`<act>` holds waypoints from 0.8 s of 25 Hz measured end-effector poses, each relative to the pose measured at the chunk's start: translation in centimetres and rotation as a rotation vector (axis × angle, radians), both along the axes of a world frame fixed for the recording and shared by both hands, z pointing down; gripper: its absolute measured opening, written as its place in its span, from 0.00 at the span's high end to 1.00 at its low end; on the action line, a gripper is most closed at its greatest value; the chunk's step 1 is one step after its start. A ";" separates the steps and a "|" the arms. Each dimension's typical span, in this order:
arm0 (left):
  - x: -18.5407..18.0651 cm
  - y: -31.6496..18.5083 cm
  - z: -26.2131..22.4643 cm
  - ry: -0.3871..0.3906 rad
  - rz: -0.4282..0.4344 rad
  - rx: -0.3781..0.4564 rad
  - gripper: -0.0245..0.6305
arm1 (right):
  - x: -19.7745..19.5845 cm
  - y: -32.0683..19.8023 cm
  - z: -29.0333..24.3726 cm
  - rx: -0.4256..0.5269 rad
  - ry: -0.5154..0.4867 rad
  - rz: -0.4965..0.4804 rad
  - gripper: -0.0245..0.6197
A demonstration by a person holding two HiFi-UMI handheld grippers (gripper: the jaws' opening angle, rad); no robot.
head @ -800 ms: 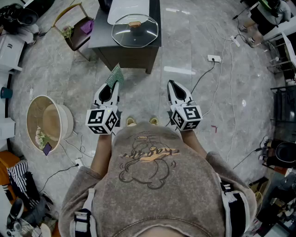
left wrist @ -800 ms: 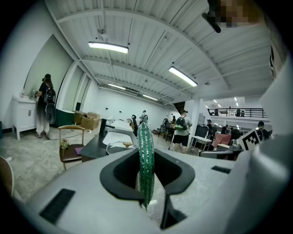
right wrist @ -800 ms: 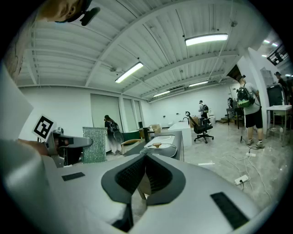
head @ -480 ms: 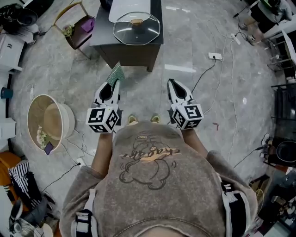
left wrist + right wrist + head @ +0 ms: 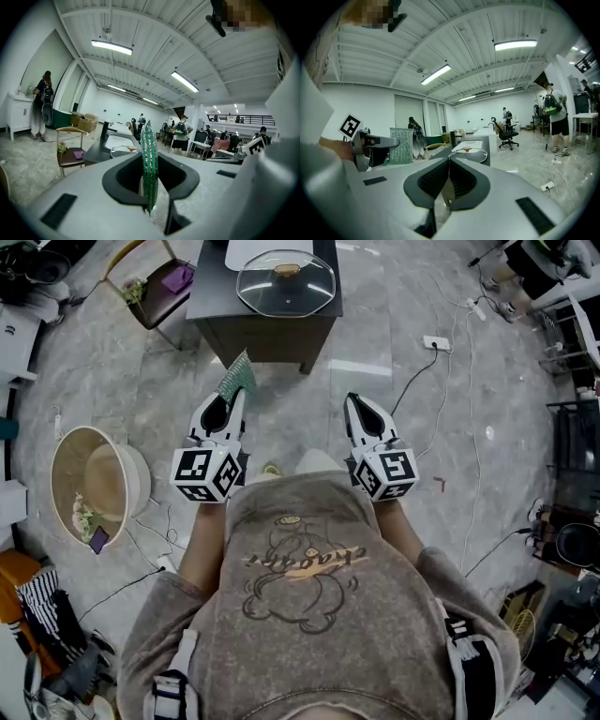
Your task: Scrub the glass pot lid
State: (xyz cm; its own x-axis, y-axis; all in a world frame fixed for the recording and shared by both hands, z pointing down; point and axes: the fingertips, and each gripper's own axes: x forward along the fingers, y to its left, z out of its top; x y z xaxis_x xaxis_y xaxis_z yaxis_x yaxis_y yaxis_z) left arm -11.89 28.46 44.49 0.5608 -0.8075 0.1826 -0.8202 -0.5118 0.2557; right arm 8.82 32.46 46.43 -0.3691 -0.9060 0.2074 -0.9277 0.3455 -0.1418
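Stepping closer: since the earlier frame the table and lid have slid up the head view, and a leg now swings forward between the claws.

Left claw (image 5: 228, 404) clamps a green scrub pad (image 5: 236, 377) by its rear edge, the free end jutting ahead, likely so it can be pressed on the glass. Right claw (image 5: 354, 401) is closed on nothing, probably kept free to steady the lid. The glass pot lid (image 5: 286, 282) sits knob-up on the dark table (image 5: 208, 306), well ahead of both claws and roughly between their lines, untouched.
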 end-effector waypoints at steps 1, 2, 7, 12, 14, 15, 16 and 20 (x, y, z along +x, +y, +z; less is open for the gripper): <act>-0.3 -0.1 0.0 -0.001 0.009 0.002 0.83 | -0.4 -0.1 0.1 0.001 -0.003 0.007 0.92; -0.6 -0.3 0.1 -0.003 0.017 0.003 0.83 | -0.7 -0.2 0.3 0.001 -0.007 0.015 0.92; -1.6 -1.3 0.4 -0.007 0.035 0.006 0.83 | -2.0 -0.9 0.4 0.007 -0.006 0.032 0.92; -1.8 -3.8 0.6 -0.002 0.042 0.011 0.83 | -2.3 -3.2 0.8 0.007 0.001 0.032 0.92; -1.9 -5.0 0.9 -0.003 0.040 0.008 0.83 | -2.5 -4.5 1.1 0.004 -0.003 0.026 0.92; -1.9 -5.6 0.9 -0.004 0.039 0.009 0.83 | -2.7 -5.2 1.2 0.003 -0.003 0.021 0.92; -1.9 -6.4 1.0 -0.003 0.038 0.010 0.83 | -2.8 -6.0 1.4 0.000 0.000 0.016 0.92; -2.0 -9.6 1.3 -0.003 0.030 0.004 0.83 | -3.1 -9.7 2.1 -0.018 0.012 -0.002 0.92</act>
